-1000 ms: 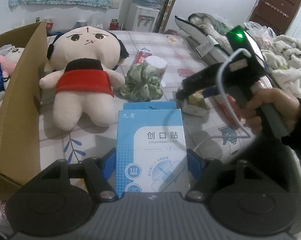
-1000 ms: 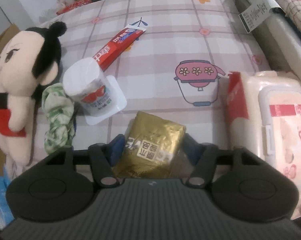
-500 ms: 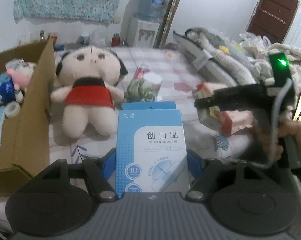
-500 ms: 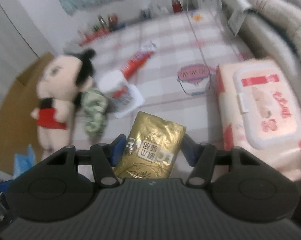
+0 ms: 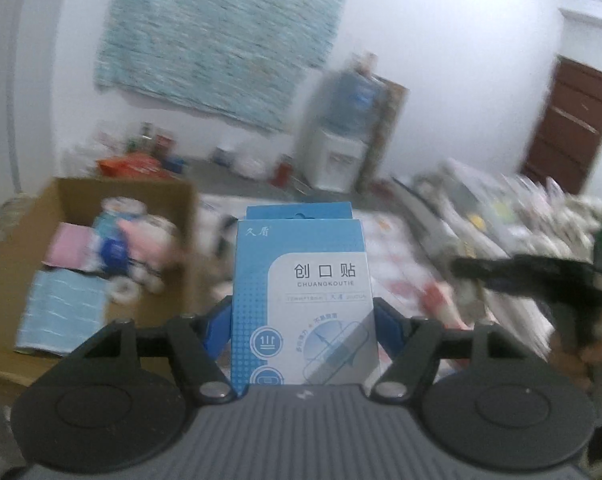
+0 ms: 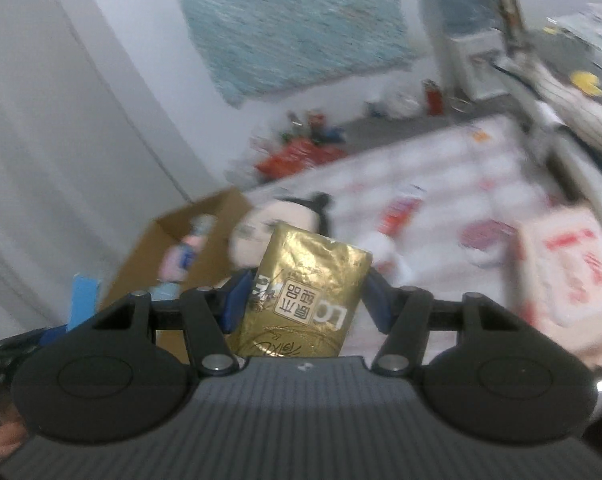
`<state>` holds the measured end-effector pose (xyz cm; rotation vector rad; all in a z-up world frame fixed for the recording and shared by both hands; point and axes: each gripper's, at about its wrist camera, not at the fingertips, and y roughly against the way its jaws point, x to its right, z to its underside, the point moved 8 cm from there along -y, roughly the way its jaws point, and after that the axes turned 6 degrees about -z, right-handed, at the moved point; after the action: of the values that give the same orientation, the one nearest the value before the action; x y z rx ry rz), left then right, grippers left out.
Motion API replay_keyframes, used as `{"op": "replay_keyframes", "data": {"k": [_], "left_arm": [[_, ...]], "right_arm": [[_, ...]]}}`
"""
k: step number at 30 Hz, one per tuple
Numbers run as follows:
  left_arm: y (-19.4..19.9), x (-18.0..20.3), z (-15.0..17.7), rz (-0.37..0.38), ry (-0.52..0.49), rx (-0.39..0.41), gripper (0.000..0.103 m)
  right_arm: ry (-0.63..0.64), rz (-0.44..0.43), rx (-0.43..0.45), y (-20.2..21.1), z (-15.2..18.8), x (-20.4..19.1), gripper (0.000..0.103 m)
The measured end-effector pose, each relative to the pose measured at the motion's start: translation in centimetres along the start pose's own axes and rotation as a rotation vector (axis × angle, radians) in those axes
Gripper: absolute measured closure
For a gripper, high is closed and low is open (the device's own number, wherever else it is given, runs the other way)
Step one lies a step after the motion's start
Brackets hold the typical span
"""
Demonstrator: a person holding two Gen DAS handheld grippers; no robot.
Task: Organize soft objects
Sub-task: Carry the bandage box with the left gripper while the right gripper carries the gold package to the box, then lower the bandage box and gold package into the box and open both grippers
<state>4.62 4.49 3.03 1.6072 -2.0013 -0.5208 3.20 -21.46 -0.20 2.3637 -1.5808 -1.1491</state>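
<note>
My left gripper is shut on a blue box of plasters, held upright above the bed. My right gripper is shut on a gold foil packet, also lifted clear of the bed. In the left wrist view the right gripper shows as a dark blur at the right edge. An open cardboard box sits at the left with soft toys and cloths inside. The same cardboard box appears left of the packet, with a plush doll in a red dress lying beside it, partly hidden behind the packet.
A pink pack of wet wipes lies on the patterned bed sheet at the right. A water dispenser and a brown door stand at the far wall. Bedding is heaped along the right side. Both views are motion-blurred.
Both grippers have risen and tilted up with their loads; the bed has dropped low in view, and the cardboard box's inside and the far wall now show.
</note>
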Motion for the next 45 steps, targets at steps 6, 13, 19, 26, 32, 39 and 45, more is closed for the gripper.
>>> {"op": "replay_keyframes", "data": {"k": [6, 13, 19, 26, 32, 39, 45], "left_arm": [[-4.0, -5.5, -1.7, -0.135, 0.055, -0.045, 0.030], [-12.4, -11.8, -0.3, -0.211, 0.080, -0.226, 0.030], [-18.0, -14.9, 1.6, -0.175, 0.111, -0.377, 0.030], [-20.8, -15.6, 3.5, -0.151, 0.081, -0.489, 0.030], [-21.0, -15.9, 3.9, -0.132, 0.107, -0.525, 0.030], [-20.9, -16.1, 3.6, -0.118, 0.144, -0.506, 0.022], [-19.7, -16.8, 2.9, -0.136, 0.179, -0.449, 0.022]], "right_arm": [[0.008, -0.150, 0.004, -3.1, -1.5, -5.2, 0.044], [0.025, -0.223, -0.046, -7.0, -2.5, -9.1, 0.044], [0.020, -0.215, -0.100, -9.8, -2.6, -9.5, 0.044], [0.029, -0.198, -0.156, -13.2, -2.3, -9.1, 0.044], [0.045, -0.192, -0.186, -14.9, -2.3, -9.5, 0.044], [0.104, -0.201, -0.205, -15.6, -2.8, -11.7, 0.044], [0.160, -0.221, -0.230, -16.2, -3.4, -14.7, 0.044]]}}
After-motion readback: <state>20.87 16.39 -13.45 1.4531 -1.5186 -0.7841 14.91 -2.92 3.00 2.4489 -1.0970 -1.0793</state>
